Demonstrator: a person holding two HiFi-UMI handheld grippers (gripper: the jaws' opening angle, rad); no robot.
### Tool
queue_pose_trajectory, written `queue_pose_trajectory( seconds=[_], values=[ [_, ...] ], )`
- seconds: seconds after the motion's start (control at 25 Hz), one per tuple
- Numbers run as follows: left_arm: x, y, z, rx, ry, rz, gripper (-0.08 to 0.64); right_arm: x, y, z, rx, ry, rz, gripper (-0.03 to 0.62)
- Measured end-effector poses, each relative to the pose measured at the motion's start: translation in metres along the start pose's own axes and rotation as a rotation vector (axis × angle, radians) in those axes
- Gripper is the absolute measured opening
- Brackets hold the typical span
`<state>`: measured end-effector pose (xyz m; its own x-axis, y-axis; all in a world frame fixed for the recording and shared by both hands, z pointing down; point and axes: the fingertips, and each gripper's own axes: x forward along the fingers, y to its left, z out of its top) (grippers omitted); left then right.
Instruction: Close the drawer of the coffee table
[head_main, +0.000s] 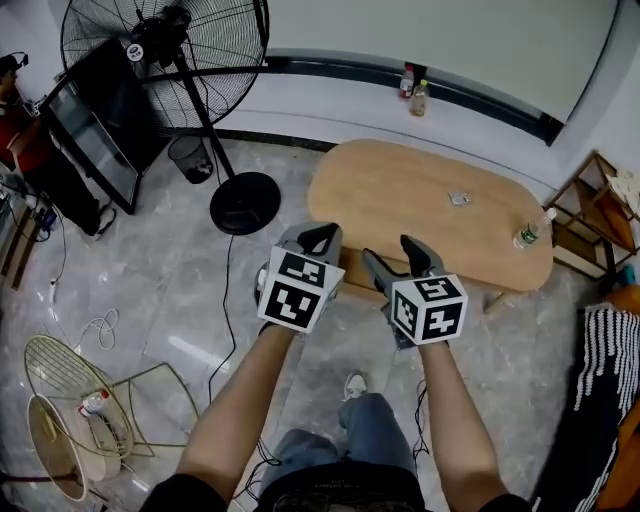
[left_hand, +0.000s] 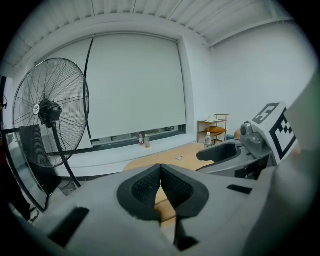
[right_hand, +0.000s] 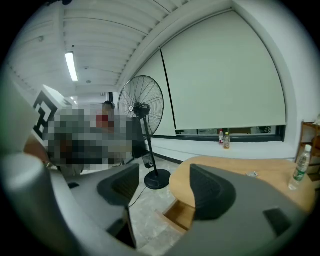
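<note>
While both are being held out above the floor, the left hand-held gripper (head_main: 320, 236) is being held pinched shut on nothing, and the right hand-held gripper (head_main: 393, 250) is being held with its jaws well apart, empty too. Just past them, the drawer (right_hand: 181, 216) is being left hanging open from the near side of the oval wooden desk (head_main: 430, 215). A water bottle (head_main: 530, 233) is being carried at the desk's right end, with a big floor fan (head_main: 165, 45) further back on the left.

The coffee table (head_main: 430, 205) is light tan wood, the floor (head_main: 150, 290) grey marbled, the fan (head_main: 165, 55) black.
</note>
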<state>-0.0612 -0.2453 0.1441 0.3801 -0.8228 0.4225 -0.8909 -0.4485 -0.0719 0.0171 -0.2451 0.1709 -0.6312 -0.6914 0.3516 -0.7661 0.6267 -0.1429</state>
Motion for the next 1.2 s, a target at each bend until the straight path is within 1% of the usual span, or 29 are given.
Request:
queue_pose_trajectory(
  seconds=[0.32,0.6,0.68,0.84,1.04,1.2],
  values=[
    [0.046,-0.002,-0.061,0.041,-0.027,-0.034,0.002,0.030,-0.013,-0.068,-0.002,-0.022,-0.020,0.316],
    [0.083,-0.008,-0.132,0.038,-0.040,-0.060,0.002,0.065,-0.025,-0.135,-0.004,-0.028,-0.032,0.316],
    [0.092,-0.006,-0.151,0.030,-0.052,-0.060,0.002,0.075,-0.026,-0.153,-0.012,-0.034,-0.031,0.319],
    [0.112,-0.007,-0.189,0.043,-0.088,-0.075,0.002,0.095,-0.030,-0.187,-0.019,-0.065,-0.038,0.321],
    [0.132,-0.006,-0.225,0.068,-0.128,-0.085,0.002,0.115,-0.030,-0.228,-0.039,-0.090,-0.046,0.327],
    [0.138,-0.009,-0.249,0.077,-0.146,-0.086,0.002,0.118,-0.027,-0.254,-0.011,-0.119,-0.040,0.327]
  ],
)
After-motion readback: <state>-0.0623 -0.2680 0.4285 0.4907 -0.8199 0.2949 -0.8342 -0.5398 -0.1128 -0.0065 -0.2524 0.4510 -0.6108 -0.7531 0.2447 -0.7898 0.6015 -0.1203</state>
